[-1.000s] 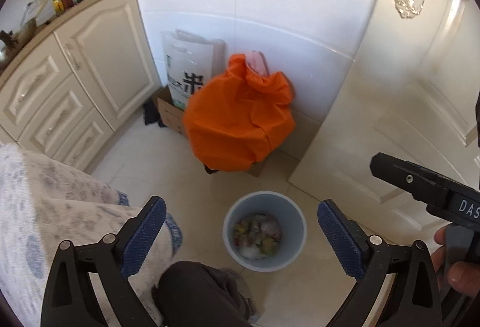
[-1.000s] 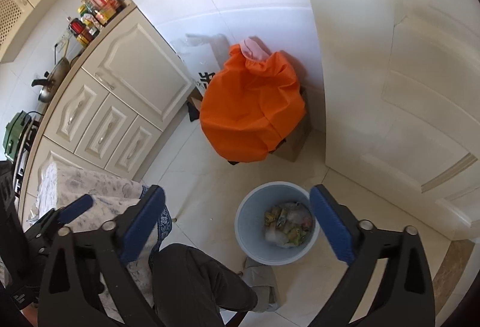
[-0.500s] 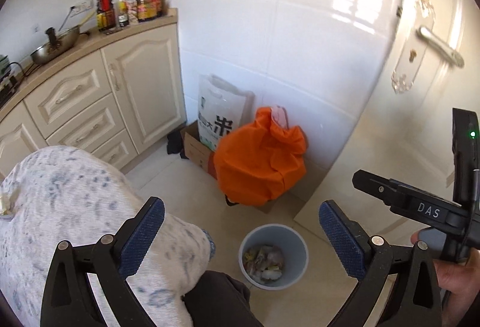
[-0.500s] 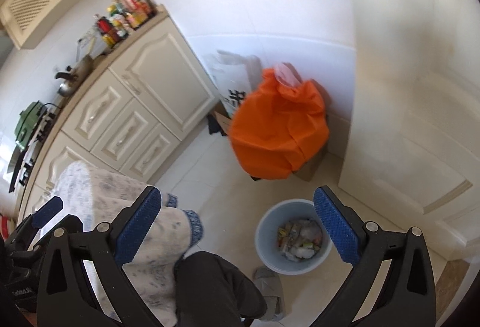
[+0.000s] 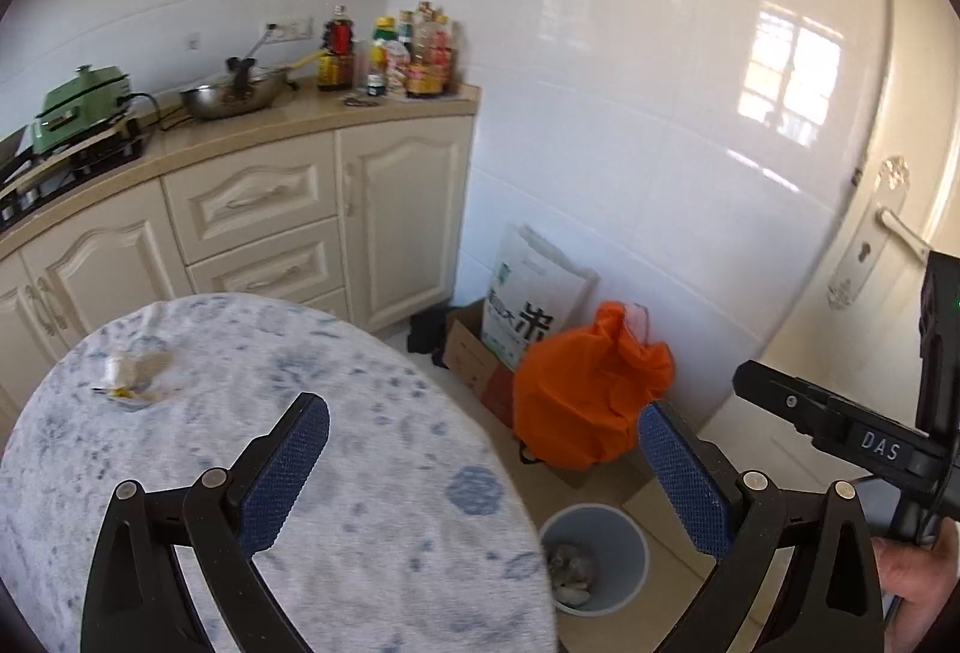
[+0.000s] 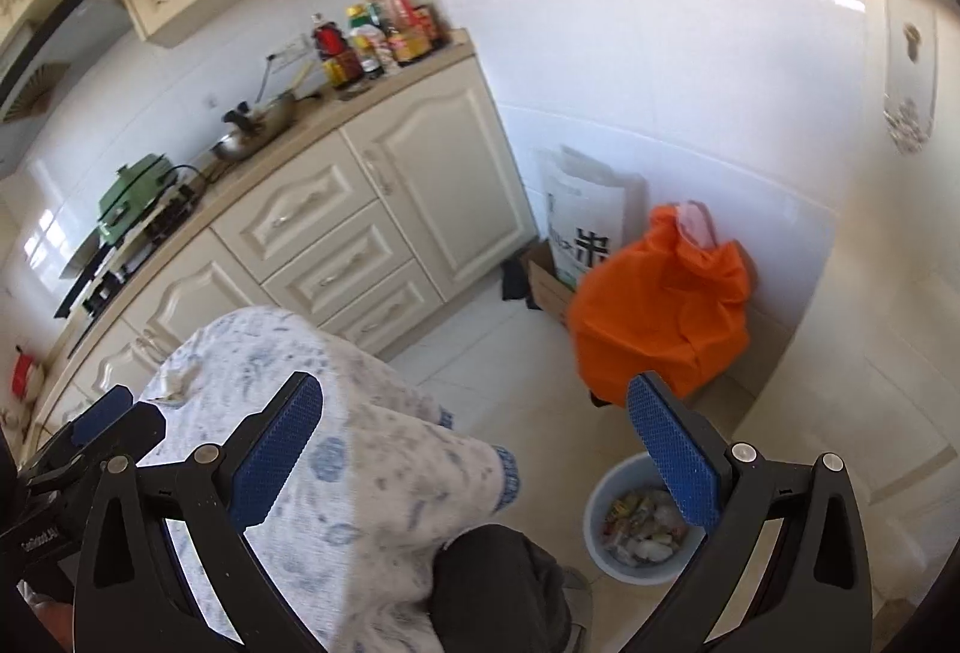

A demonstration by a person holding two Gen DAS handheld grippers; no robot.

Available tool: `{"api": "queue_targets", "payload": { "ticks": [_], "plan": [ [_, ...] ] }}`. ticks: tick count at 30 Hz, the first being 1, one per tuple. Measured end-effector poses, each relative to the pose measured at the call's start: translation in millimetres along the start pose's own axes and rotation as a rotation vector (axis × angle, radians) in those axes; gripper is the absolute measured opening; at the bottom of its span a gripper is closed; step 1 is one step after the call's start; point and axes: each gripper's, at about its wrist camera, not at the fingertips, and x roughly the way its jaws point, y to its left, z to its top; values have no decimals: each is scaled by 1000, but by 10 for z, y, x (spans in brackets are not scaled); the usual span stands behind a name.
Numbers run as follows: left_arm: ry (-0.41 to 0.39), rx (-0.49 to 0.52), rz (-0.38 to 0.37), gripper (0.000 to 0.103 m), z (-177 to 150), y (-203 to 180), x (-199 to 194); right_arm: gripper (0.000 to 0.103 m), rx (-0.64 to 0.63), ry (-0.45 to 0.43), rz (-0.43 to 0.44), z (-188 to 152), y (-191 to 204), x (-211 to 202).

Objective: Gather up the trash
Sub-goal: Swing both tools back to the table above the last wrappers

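Note:
A small crumpled piece of trash (image 5: 123, 377) lies on the round table with the blue-patterned white cloth (image 5: 360, 473); it also shows in the right wrist view (image 6: 177, 383). A light-blue bin (image 5: 624, 539) with trash in it stands on the floor beside the table, also in the right wrist view (image 6: 600, 503). My left gripper (image 5: 480, 464) is open and empty above the table's right part. My right gripper (image 6: 474, 449) is open and empty, above the table edge and floor.
An orange bag (image 5: 591, 395) on a cardboard box (image 5: 474, 359) and a white sack (image 5: 531, 299) stand against the tiled wall. Cream cabinets (image 5: 270, 227) carry a wok, bottles and a green cooker. A door (image 5: 888, 257) is at the right. A dark-trousered knee (image 6: 498, 581) is below.
Both grippers have tilted up from looking down at the bin to looking across the table and kitchen. The tabletop and the trash piece on it have come into view. Both stayed open.

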Motion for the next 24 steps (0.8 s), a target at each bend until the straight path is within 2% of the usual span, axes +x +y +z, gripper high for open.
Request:
{"api": "queue_targets", "payload": {
  "ticks": [13,24],
  "plan": [
    [-140,-141,150,102,-105,983,-1048,103,-213,-48,150,29,1396,-71],
    [-200,-250,305,102,-290,1589,-1548,103,-387,-36,279,-123,2460,65]
  ]
}}
